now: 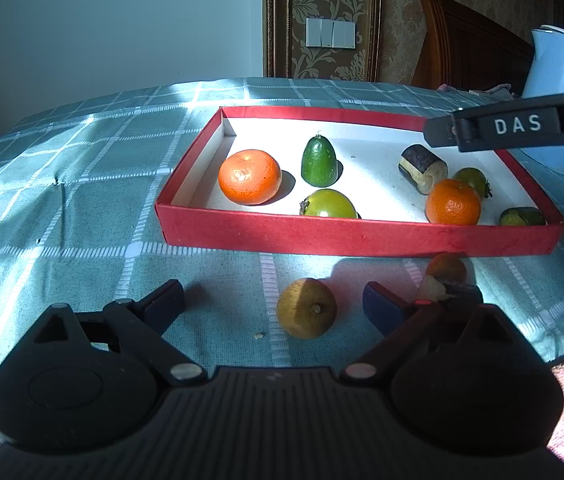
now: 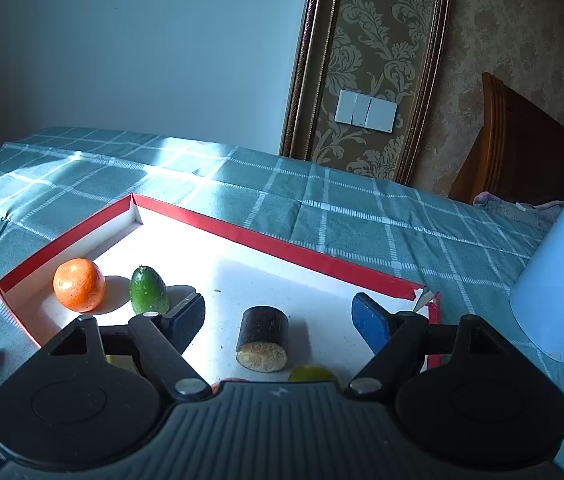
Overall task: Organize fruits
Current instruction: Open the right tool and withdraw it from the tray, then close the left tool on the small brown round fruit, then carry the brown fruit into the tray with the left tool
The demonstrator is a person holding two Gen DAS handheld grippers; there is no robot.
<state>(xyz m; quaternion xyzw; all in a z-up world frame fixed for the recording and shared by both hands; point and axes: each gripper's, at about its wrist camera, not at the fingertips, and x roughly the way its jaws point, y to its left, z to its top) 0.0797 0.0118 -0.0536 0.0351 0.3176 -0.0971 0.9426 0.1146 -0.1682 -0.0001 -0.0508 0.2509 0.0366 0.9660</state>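
**Yellow fruit waiting outside the box**

Left gripper [image 1: 272, 300] hung released, its jaws either side of a yellowish fruit [image 1: 305, 307] on the desk [image 1: 82, 200], just short of the red box [image 1: 361, 236]. Right gripper [image 2: 278, 314] spread wide, empty, over the box (dark cut piece [image 2: 262, 338] below). Best to centre, squeeze gently, clear the rim.

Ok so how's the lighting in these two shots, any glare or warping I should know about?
Left wrist view: hard sunlight blows out the white floor of the red tray, fruits cast sharp shadows, and the open left gripper sits in shade. Right wrist view: the same glare on the tray floor, dim wall, and fisheye bending of the tablecloth lines.
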